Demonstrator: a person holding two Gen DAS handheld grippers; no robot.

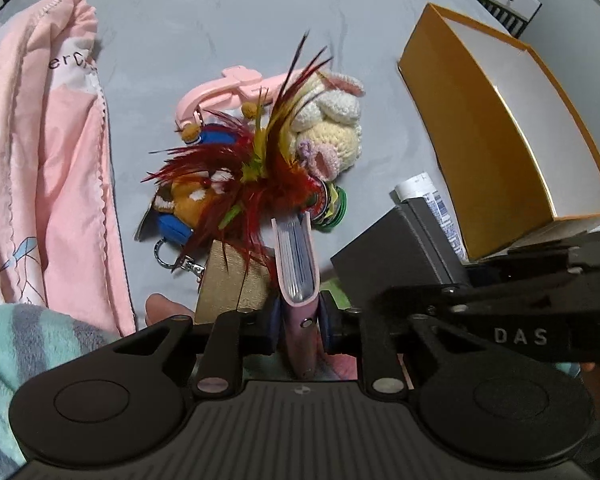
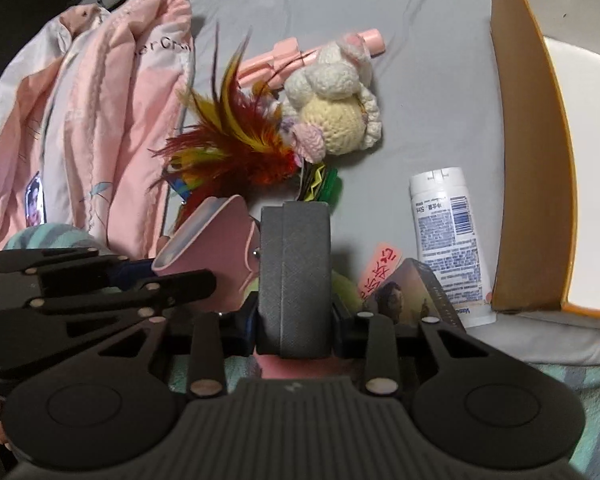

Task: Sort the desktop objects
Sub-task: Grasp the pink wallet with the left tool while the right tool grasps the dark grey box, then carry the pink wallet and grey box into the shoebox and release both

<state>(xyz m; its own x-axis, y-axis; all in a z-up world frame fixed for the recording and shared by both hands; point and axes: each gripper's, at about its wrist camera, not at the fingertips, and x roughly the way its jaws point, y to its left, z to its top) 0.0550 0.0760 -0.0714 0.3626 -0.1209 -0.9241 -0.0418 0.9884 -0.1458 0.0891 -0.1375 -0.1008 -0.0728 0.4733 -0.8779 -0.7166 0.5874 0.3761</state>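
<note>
Pink notebook (image 1: 298,280) clamped inside left gripper (image 1: 299,330).

Soft, even indoor light falls from above, leaving the grey bedsheet (image 1: 260,20) bright and nearly free of glare. Short, faint shadows lie beside the orange box (image 1: 500,128) and under the white tube (image 2: 448,236). Fisheye distortion bends both views, the corners go black, and the feather toy (image 2: 236,140) looks slightly blurred.
</note>
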